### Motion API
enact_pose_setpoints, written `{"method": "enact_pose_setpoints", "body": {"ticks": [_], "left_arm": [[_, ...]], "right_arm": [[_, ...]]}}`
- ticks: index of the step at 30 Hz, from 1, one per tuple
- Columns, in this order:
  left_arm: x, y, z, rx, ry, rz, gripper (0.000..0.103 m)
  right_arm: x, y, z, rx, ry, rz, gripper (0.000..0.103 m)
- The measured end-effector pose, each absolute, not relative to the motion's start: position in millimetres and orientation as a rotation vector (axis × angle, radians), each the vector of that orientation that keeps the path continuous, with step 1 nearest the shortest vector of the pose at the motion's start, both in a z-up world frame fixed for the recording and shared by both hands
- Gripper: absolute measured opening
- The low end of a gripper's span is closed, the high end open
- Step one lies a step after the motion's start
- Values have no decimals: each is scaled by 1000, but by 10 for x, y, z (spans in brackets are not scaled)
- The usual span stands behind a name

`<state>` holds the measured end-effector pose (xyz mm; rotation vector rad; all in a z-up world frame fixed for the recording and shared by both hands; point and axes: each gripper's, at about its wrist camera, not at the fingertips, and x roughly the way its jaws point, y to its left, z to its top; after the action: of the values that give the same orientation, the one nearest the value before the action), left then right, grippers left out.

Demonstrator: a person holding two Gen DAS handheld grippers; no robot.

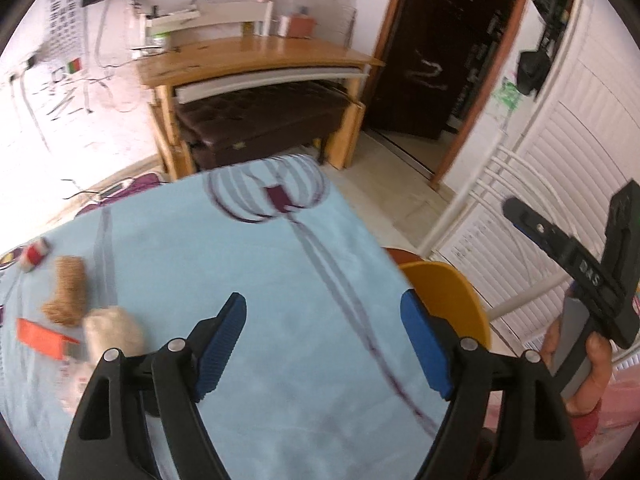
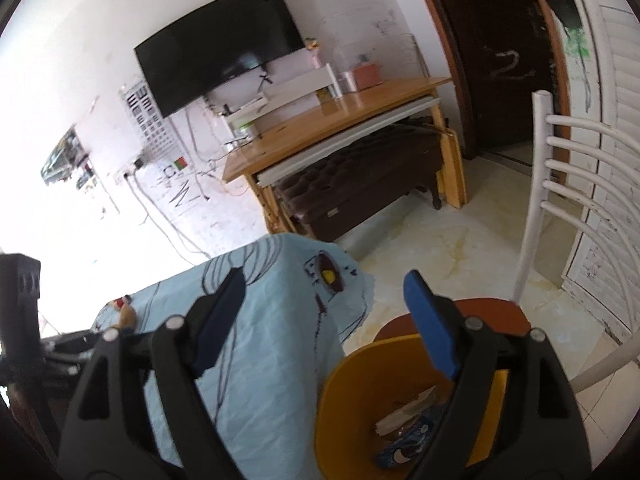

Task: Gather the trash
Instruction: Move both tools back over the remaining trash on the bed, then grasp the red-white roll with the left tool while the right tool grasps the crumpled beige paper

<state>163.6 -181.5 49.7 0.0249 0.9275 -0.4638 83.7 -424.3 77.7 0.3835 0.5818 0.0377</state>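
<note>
My left tool (image 1: 323, 322) hangs spread and empty over the blue-clothed desk (image 1: 256, 264). Left of it lie the trash pieces: a tan cork-like lump (image 1: 68, 294), a crumpled pale wad (image 1: 114, 332), an orange carton (image 1: 42, 338), all blurred. My right tool (image 2: 326, 294) is spread too, empty, above the yellow bin (image 2: 352, 404); its own arm partly hides the scraps inside.
</note>
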Motion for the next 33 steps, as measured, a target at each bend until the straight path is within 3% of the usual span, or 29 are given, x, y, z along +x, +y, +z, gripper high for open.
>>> {"method": "enact_pose_setpoints", "body": {"ticks": [17,25,33], "left_arm": [[2135,-125,754,-39,848,-176,78],[2524,539,582,-49,899,-92,78],[2949,709,288,-17,971,-117,78]], "right_arm": [[1223,-3039,819,268,674,295,81],[1460,-2271,865,184,728,442,82],[1652,-1756,706,96,806,494,85]]}}
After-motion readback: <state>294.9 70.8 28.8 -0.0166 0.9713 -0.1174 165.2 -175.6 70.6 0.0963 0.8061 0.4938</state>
